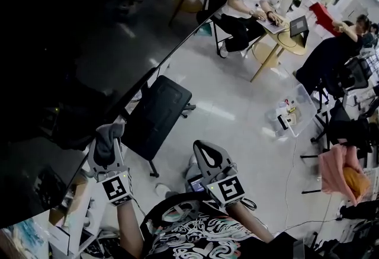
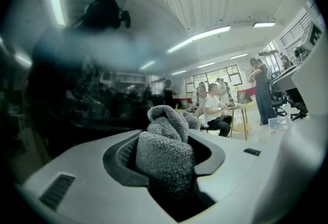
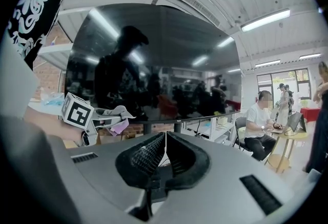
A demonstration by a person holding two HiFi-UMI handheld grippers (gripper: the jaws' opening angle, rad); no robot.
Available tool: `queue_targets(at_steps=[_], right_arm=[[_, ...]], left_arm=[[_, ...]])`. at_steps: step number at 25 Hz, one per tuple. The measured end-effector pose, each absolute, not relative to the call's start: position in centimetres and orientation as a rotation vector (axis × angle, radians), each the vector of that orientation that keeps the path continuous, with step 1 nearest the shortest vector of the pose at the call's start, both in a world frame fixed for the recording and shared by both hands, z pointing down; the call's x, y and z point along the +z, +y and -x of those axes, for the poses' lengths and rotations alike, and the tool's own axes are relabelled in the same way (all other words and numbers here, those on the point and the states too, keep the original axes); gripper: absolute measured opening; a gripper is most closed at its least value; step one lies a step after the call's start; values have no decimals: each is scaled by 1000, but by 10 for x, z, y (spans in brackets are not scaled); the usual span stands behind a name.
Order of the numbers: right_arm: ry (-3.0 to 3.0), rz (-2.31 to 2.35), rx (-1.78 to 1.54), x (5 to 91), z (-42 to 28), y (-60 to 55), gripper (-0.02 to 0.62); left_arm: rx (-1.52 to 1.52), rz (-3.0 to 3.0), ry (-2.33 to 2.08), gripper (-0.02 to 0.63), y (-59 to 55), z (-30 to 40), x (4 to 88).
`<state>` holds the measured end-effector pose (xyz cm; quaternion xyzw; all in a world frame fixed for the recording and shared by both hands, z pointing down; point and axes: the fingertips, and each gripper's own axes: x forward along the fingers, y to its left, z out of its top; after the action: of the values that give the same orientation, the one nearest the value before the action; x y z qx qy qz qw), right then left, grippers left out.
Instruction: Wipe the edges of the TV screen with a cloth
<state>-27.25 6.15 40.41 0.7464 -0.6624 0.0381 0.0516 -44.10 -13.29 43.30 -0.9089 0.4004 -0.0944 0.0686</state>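
**Cloth at the TV's bottom edge, wipe under way**

The left gripper (image 1: 109,133) is clamped on a bunched grey cloth (image 2: 166,151). The cloth stands up out of the jaws, its long axis along them, tip toward the TV (image 1: 71,44) just ahead. The tip seems to rest on the bottom edge, though contact is not certain.

The right gripper (image 3: 165,154) has its jaws pressed together on nothing. It sits beside the left one, back from the screen.

This looks like the bottom-edge pass. From the left gripper, that edge runs away ahead and to the right, with most of it seemingly left to wipe. The next move probably calls for sliding the cloth along it, kept pressed to the edge.
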Motion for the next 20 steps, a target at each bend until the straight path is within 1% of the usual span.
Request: queue_targets(at_steps=[15, 20], right_arm=[[-2052, -2241, 149, 410, 226, 43, 30], [-2065, -2214, 195, 413, 215, 31, 31]], left_arm=[[-293, 2715, 1246, 196, -140, 398, 432], [-358, 2684, 1233, 196, -142, 392, 431]])
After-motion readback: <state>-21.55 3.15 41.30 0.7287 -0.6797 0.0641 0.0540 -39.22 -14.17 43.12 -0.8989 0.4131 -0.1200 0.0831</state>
